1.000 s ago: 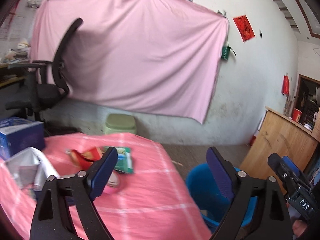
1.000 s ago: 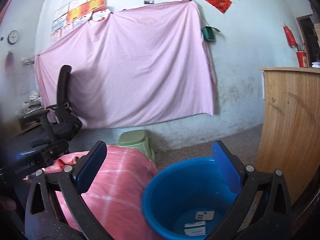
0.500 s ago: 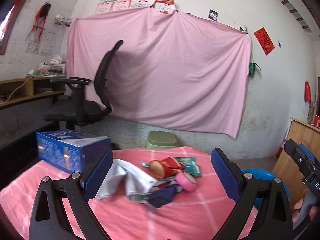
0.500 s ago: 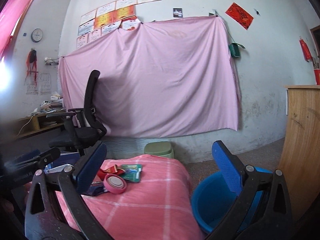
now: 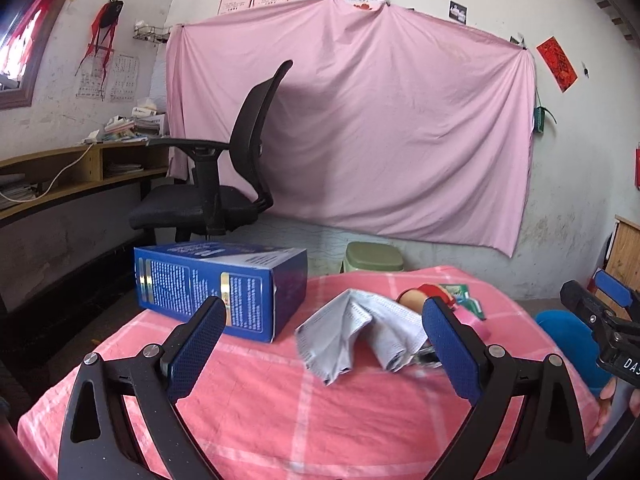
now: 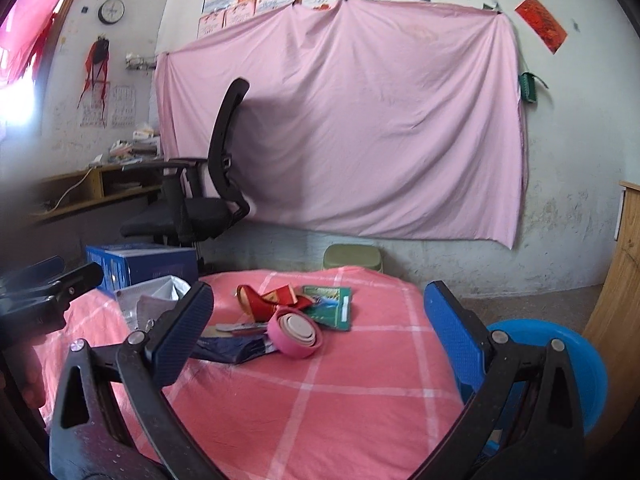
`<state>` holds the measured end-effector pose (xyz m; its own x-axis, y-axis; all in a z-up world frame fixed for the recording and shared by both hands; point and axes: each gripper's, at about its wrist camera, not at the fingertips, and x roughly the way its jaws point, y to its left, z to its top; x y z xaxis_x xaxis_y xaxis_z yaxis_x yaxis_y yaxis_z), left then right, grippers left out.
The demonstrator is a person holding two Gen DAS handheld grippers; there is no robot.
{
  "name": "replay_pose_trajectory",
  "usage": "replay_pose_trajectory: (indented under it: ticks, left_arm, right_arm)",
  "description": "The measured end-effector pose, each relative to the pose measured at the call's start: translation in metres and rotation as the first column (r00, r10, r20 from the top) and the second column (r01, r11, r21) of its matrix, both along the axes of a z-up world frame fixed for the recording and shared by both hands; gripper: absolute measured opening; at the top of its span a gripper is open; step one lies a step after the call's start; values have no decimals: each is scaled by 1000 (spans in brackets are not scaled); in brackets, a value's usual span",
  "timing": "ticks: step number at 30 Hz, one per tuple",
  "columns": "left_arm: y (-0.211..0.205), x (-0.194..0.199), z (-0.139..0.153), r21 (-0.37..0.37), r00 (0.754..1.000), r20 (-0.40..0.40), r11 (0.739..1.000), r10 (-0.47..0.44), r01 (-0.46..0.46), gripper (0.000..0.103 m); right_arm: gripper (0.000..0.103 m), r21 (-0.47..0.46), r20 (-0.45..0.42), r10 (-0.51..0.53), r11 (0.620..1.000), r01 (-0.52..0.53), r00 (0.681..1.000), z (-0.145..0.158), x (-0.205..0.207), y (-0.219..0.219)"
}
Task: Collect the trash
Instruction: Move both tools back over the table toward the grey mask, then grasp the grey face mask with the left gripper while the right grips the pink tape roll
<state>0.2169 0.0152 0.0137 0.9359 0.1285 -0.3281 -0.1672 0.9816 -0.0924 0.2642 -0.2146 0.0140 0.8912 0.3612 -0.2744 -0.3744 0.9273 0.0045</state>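
Both grippers are hanging over the near edge of the table (image 6: 360, 400), which is wearing a pink checked cloth, and both are pointing across it toward the far wall. The left gripper (image 5: 320, 340) is standing with its jaws wide apart and nothing between the pads; the right gripper (image 6: 316, 332) is likewise gaping wide and carrying nothing.

The trash is lying in a loose heap in the middle of the table. From the left gripper's side, a crumpled grey bag (image 5: 360, 332) is sitting nearest, just beyond the fingertips, with a blue carton (image 5: 220, 284) lying to its left, farther back. From the right gripper's side, a pink tape roll (image 6: 296, 330) is lying nearest, touching a dark blue wrapper (image 6: 236, 348) on its left, with a red packet (image 6: 272, 298) and a green packet (image 6: 330, 306) just behind. The blue bin (image 6: 560, 360) is waiting on the floor off the right edge of the table, beside a wooden cabinet (image 6: 620, 300).

To my eye this is the reaching step: empty tools are lining up on the pile. The next move is calling for one gripper to drop low over a single piece, probably the grey bag or the tape roll, straddle it and close. The bag looks limp, so it may be needing a pinch on a fold.
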Motion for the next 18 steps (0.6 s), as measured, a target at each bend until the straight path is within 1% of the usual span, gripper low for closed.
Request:
replay_pose_trajectory:
  ticks: [3, 5, 9, 10, 12, 15, 17, 18]
  left_arm:
    - [11, 10, -9, -13, 998, -59, 1000, 2, -2, 96]
    - [18, 17, -14, -33, 995, -98, 999, -5, 2, 96]
    - [27, 35, -30, -95, 978, -206, 995, -31, 12, 96]
    - [29, 39, -32, -103, 975, -221, 995, -33, 10, 95]
    - [30, 46, -38, -119, 967, -250, 993, -45, 16, 95]
    - [29, 58, -42, -132, 956, -284, 991, -68, 32, 82]
    - [27, 67, -47, -136, 944, -318, 990, -84, 42, 69]
    - [26, 71, -49, -140, 937, -337, 989, -93, 48, 66]
  right_arm:
    - [103, -28, -44, 6, 1000, -8, 999, -7, 7, 9]
    - [103, -54, -89, 6, 998, -10, 996, -12, 15, 17]
    - [103, -104, -185, 4, 994, -24, 983, -25, 32, 29]
    - [103, -106, -199, 4, 994, -26, 980, -27, 35, 30]
    - [103, -117, -255, 0, 993, -31, 967, -32, 49, 34]
    - [103, -122, -331, -9, 992, -33, 943, -42, 68, 38]
    - [103, -117, -380, -1, 992, -47, 925, -49, 77, 39]
    - [103, -119, -403, 0, 992, -52, 915, -53, 80, 39]
